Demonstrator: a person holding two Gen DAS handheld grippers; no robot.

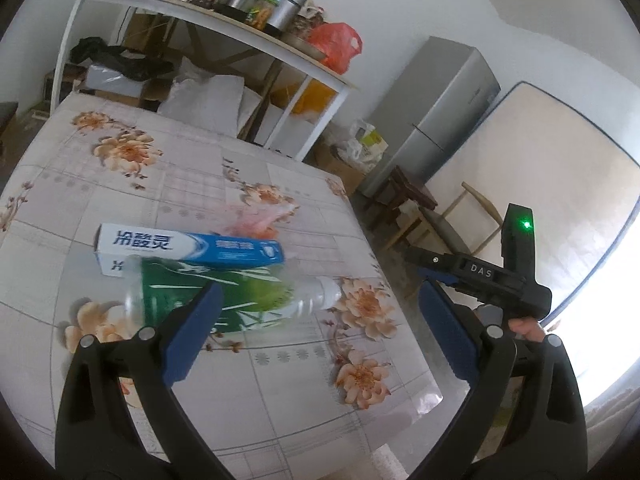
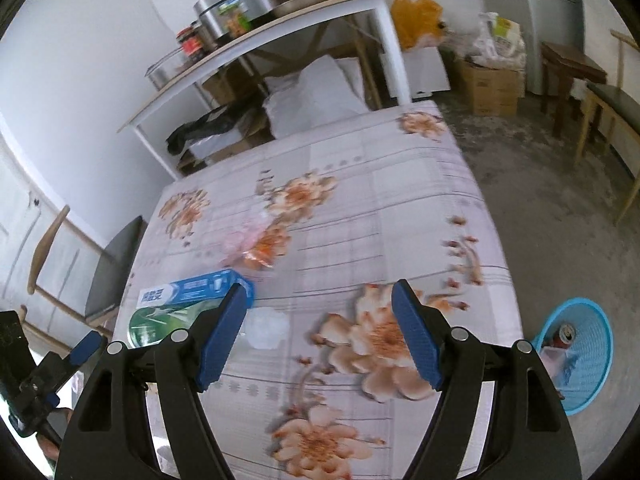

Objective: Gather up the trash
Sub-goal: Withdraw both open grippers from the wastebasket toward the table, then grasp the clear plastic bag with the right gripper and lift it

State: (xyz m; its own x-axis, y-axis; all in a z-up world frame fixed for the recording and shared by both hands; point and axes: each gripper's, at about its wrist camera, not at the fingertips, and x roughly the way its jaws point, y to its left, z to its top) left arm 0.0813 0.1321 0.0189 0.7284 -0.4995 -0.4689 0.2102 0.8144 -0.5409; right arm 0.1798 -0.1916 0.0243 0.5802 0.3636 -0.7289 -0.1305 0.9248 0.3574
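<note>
Blue pads line both pairs of fingers, and both stand spread wide with nothing between them. On the flowered table (image 1: 280,380), a clear plastic bottle (image 1: 240,300) with a green label lies on its side, touching a blue and white toothpaste box (image 1: 188,252) just behind it; a crumpled pink wrapper (image 1: 256,220) sits just beyond the box. The left gripper (image 1: 320,312) hovers over the bottle. Only the right wrist view shows the blue basket (image 2: 592,344) on the floor beside the table, with a can (image 2: 564,336) inside; there the right gripper (image 2: 320,320) hangs above the table's flower print. Only the left wrist view shows the grey fridge (image 1: 440,112) and a mattress (image 1: 540,184) leaning on the wall.
</note>
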